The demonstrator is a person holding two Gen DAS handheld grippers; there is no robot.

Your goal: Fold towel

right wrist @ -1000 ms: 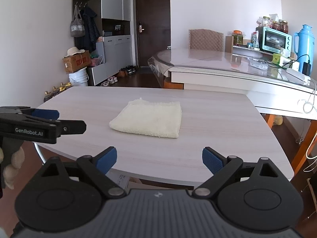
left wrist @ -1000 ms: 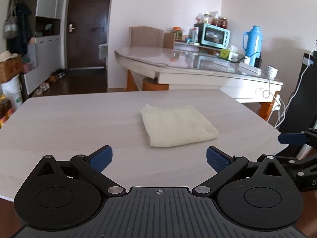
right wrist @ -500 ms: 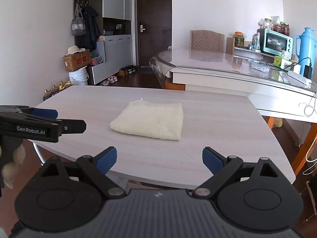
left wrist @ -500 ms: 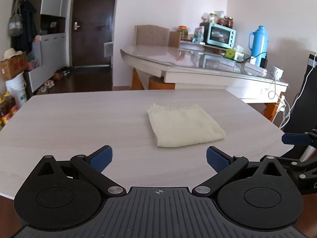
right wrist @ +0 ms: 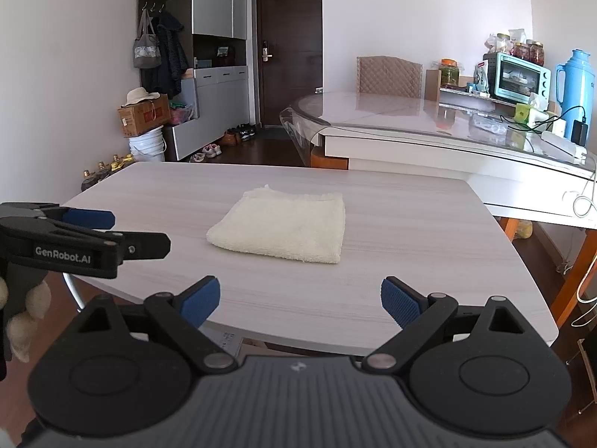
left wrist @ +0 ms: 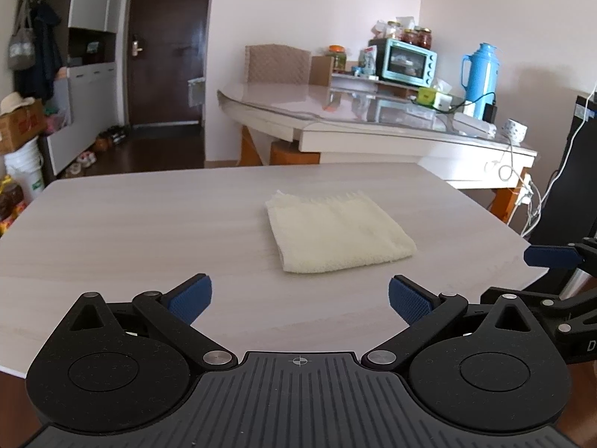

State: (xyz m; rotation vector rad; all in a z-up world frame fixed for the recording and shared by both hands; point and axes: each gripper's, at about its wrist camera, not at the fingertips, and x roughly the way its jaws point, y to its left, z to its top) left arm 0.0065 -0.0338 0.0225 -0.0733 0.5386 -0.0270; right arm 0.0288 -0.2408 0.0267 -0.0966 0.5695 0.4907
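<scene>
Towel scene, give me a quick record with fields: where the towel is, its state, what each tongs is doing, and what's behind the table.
towel: cream towel, lying folded and flat near the middle of the table
left tongs: open, empty, short of the towel
right tongs: open, empty, short of the towel
contact: neither touches the towel
background: second table with a teal oven and a blue flask
</scene>
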